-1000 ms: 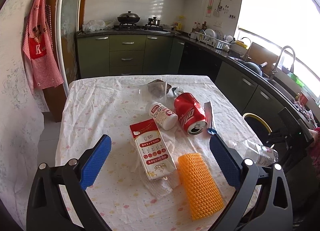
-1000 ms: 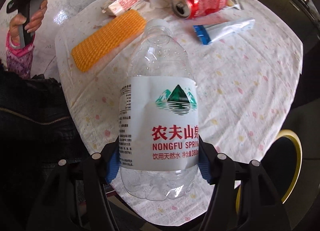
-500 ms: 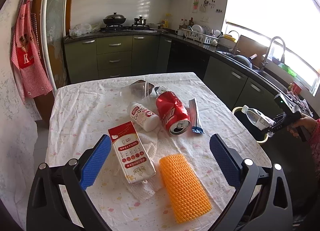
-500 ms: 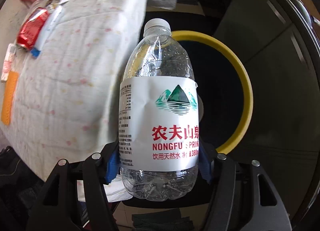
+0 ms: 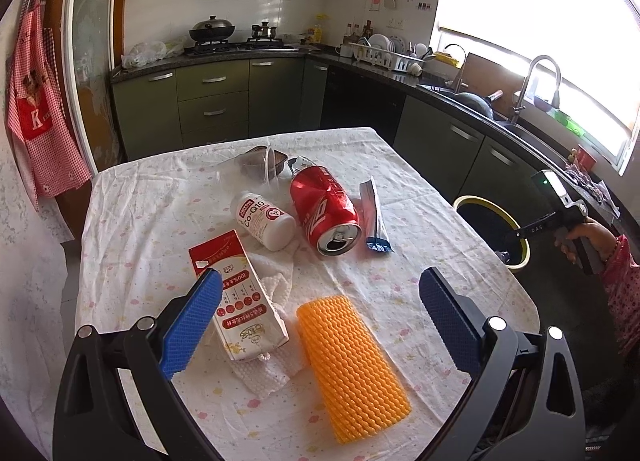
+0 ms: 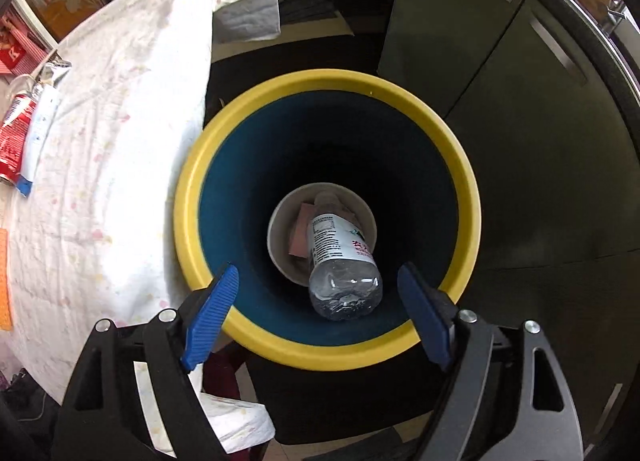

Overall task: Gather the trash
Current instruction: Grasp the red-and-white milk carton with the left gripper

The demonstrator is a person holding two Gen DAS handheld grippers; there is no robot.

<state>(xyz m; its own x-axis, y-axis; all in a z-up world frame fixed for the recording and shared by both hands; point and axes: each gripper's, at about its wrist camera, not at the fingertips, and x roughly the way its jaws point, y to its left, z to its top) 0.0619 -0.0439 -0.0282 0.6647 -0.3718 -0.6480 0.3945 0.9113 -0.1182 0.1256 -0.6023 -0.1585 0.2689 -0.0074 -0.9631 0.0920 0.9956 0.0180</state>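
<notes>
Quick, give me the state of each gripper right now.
Left gripper: open, empty, above the table.
Right gripper: jaws opening, nothing between them; the water bottle lies in the yellow-rimmed bin below.

Down inside the yellow-rimmed round bin (image 6: pixel 328 349) lies the clear plastic water bottle (image 6: pixel 340 257), resting across a white paper bowl (image 6: pixel 280 237) at the bottom. The bin stands just beside the cloth-covered surface (image 5: pixel 440 261), off its right edge. On the surface, the red dented soda can (image 5: pixel 326 209) lies in the middle. Left of it lies the white pill bottle (image 5: pixel 262 219), right of it the flat foil sachet (image 5: pixel 374 213). Nearer the camera lie the white milk carton (image 5: pixel 236 297) and the orange ribbed foam sleeve (image 5: pixel 352 357).
</notes>
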